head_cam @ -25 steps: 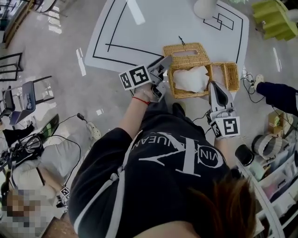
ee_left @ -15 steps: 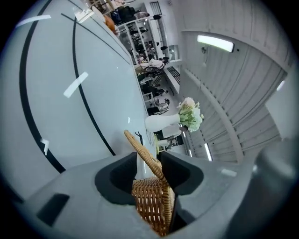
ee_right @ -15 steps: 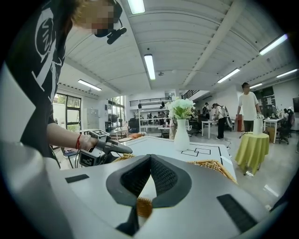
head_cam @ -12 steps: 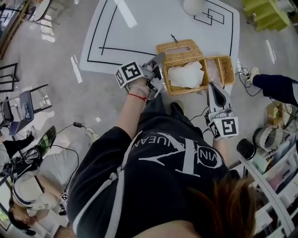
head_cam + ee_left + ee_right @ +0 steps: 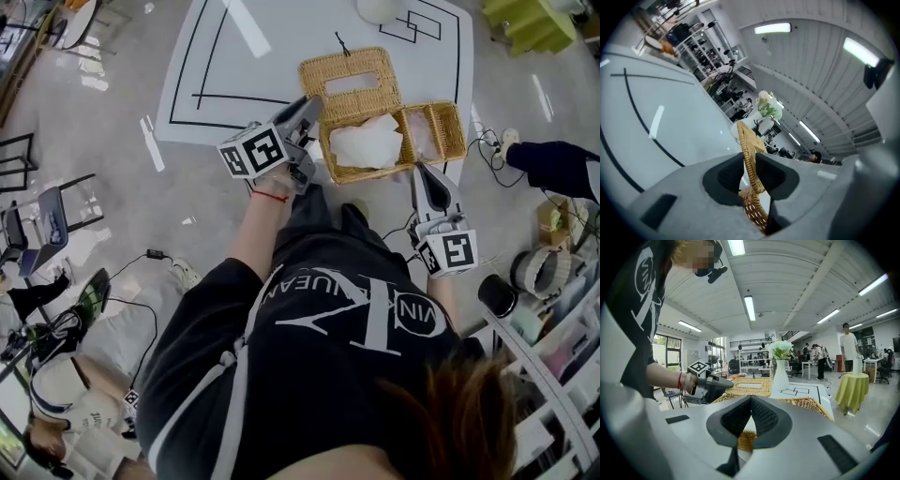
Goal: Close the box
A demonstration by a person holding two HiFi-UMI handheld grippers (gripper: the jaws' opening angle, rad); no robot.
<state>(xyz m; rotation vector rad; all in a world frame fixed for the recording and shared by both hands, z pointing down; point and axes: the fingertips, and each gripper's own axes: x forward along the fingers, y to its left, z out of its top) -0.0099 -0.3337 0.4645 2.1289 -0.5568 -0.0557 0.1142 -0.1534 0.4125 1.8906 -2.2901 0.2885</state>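
White table (image 5: 234, 56): smooth, glossy, with black line markings. Nothing pins the box to it, so a sideways push on the lid could probably slide the whole thing.

Wicker tissue box (image 5: 442, 157): rectangular, tight woven cane, sitting at the table's near edge in front of the person. It's open, so the task isn't done.

Lid (image 5: 323, 75): flat woven panel with a rectangular slot, swung back on the far side of the box. The weave is stiff but thin. If it's gripped at one corner only, it may twist or come down skewed and catch the rim.

Tissue (image 5: 364, 145): a soft, crumpled white wad sitting high in the left part of the box. This is the likeliest snag: it could get trapped under the lid and stop it seating flush.

Left gripper (image 5: 307, 105): jaws closing on the lid's left edge. The cane rim runs edge-on between the ribbed pads, and they look to be meeting it. It's a shallow bite on a rounded rim, so it could slip out mid-swing.

Right gripper (image 5: 420, 174): jaws pressed together and holding nothing, just beside the box's near right corner. It isn't bracing the box.
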